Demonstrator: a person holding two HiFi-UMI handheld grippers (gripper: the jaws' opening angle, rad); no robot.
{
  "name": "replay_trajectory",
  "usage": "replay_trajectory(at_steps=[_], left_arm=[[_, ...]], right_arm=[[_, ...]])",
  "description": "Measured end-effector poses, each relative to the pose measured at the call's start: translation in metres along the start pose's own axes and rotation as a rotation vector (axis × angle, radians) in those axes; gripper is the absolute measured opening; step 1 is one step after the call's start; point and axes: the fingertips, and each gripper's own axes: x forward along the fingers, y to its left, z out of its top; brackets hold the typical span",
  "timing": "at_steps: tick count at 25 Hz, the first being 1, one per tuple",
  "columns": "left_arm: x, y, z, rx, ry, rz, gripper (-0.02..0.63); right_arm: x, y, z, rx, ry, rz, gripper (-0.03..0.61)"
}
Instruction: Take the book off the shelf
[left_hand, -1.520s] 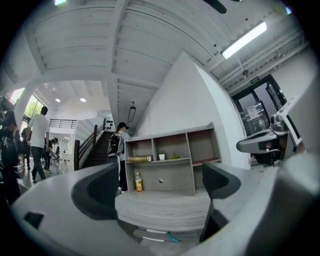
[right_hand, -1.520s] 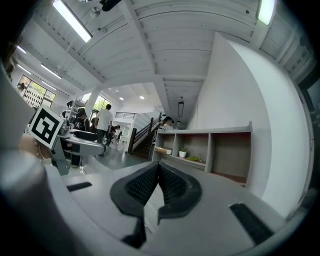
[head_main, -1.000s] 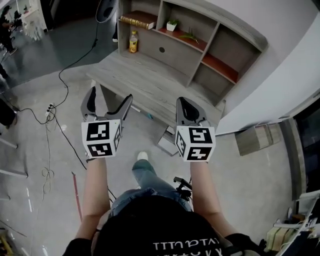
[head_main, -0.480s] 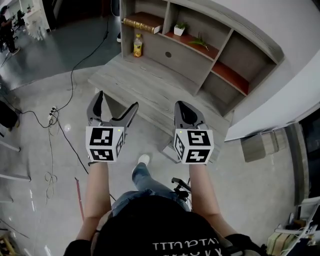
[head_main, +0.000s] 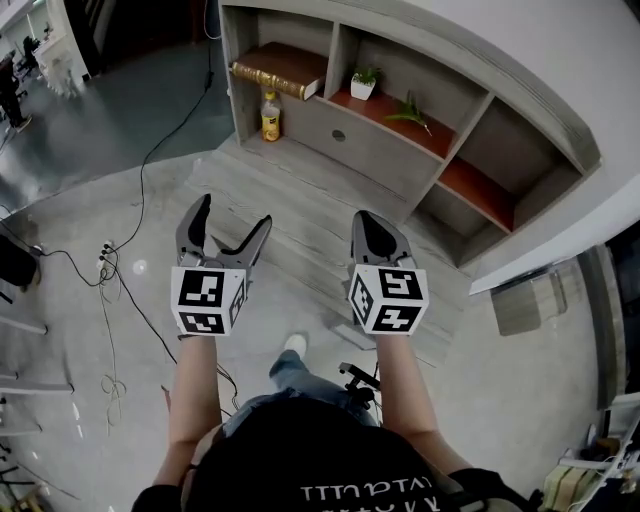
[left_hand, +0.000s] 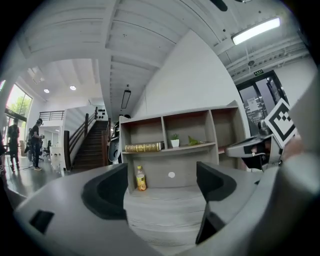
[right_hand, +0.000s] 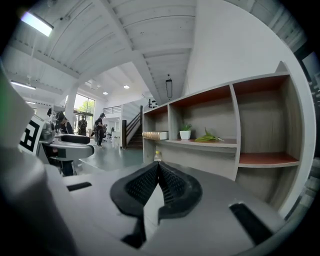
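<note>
A brown book with a gold spine (head_main: 275, 72) lies flat in the left compartment of the grey shelf unit (head_main: 455, 110); it also shows as the book (left_hand: 144, 147) and the book (right_hand: 155, 135) in both gripper views. My left gripper (head_main: 228, 228) hovers over the low wooden platform (head_main: 290, 215), well short of the shelf, its jaws wide apart and closing with nothing between them. My right gripper (head_main: 375, 232) is shut and empty, level with the left one.
A yellow drink bottle (head_main: 270, 116) stands on the platform under the book. A small white potted plant (head_main: 364, 82) and a green sprig (head_main: 412, 115) sit in the middle compartment. Cables (head_main: 110, 250) trail over the floor at left. People stand far off at left.
The shelf has drawn closer and swung more into view as the person stepped forward. Both grippers stayed in front of the body; the left jaws narrowed slightly.
</note>
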Motion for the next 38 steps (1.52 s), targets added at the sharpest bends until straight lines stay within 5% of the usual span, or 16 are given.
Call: replay_trajectory(at_steps=[13,27,38], left_arm=[[0.114,0.055,-0.009,-0.036,-0.004,-0.037,0.436],[0.163,0.063,-0.007,-0.023,-0.012,-0.101,0.436],[0.216,0.087,0.005,0.029,-0.018,-0.225,0.436]], right_arm=[[0.107,-0.025,-0.003,0.027,0.079,-0.082,0.015],[0.127,-0.048,-0.001,-0.022,0.104,-0.186,0.014],[0.156,-0.050,0.005,0.114,0.153,-0.280,0.014]])
